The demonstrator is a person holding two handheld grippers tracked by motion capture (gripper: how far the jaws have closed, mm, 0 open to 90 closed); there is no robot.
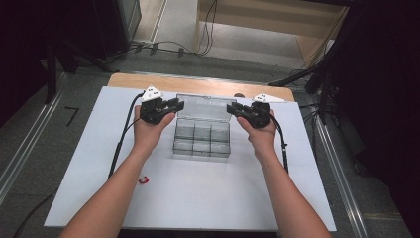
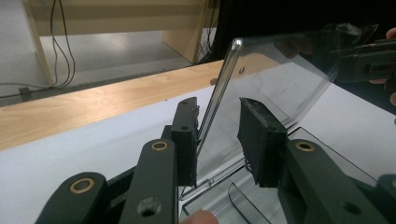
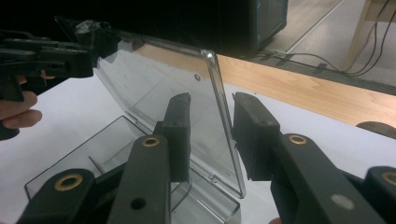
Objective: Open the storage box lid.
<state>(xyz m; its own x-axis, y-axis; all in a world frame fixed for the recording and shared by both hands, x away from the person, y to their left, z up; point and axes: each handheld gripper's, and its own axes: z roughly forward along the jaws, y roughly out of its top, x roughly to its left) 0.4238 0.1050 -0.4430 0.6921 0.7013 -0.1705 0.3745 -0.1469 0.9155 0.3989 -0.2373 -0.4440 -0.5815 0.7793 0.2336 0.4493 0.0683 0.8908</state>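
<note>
**Grippers bracketing raised lid of clear organizer box**

Table (image 1: 89,188) under a white sheet is carrying a transparent compartment box (image 1: 202,140) at its middle, with the hinged lid (image 1: 203,106) standing nearly upright along the far side. The lid's long axis is running left to right across the table, so each of its short side edges is facing one hand. The left gripper (image 1: 171,106) is straddling the lid's left edge; in the left gripper view that edge (image 2: 217,100) is lying against the left-hand pad (image 2: 186,140), while the other pad is standing clear, so nothing is clamped yet. The right gripper (image 1: 236,110) is mirroring it, both jaws flanking the right edge (image 3: 223,121) with gaps showing. Both hands are sitting equally near. A small red ring-shaped object (image 1: 144,180) is lying on the sheet near the left forearm.
</note>
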